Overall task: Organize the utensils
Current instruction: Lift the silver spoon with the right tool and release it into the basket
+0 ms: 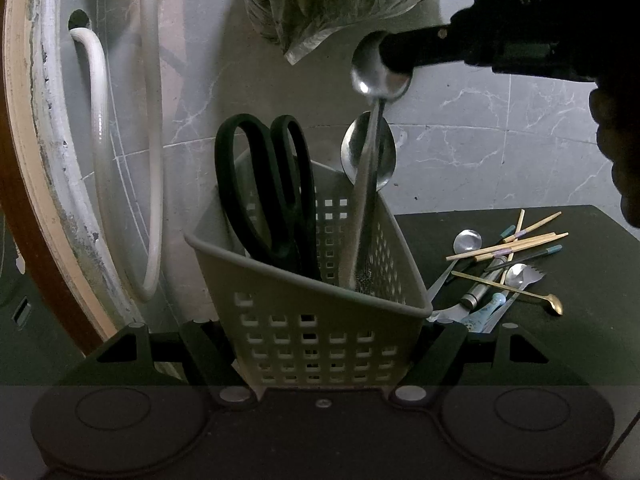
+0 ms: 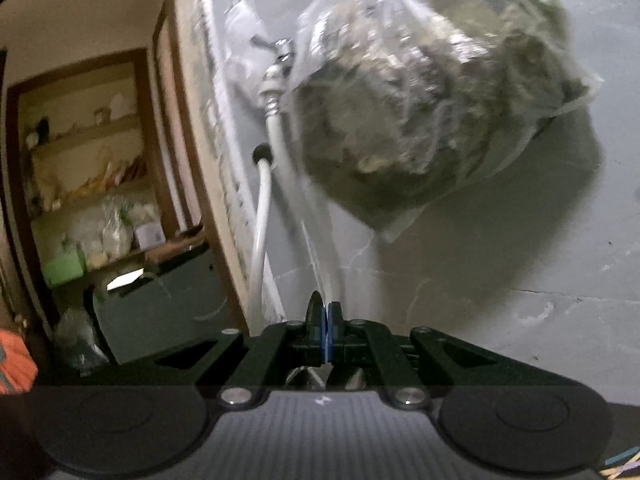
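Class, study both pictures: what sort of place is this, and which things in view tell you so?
Probably a home kitchen or utility corner. A perforated utensil caddy holds scissors and spoons, loose cutlery and chopsticks lie on a dark counter, and a tap with a white hose sits against a marbled tile wall.

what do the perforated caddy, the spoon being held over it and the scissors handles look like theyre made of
Caddy: seemingly moulded plastic, matte beige, with square punched holes and a rounded rim. Spoon: metal, probably polished steel, with a bright glint on its bowl. Scissors handles: black, matte, likely plastic or rubber; dim light leaves that open.
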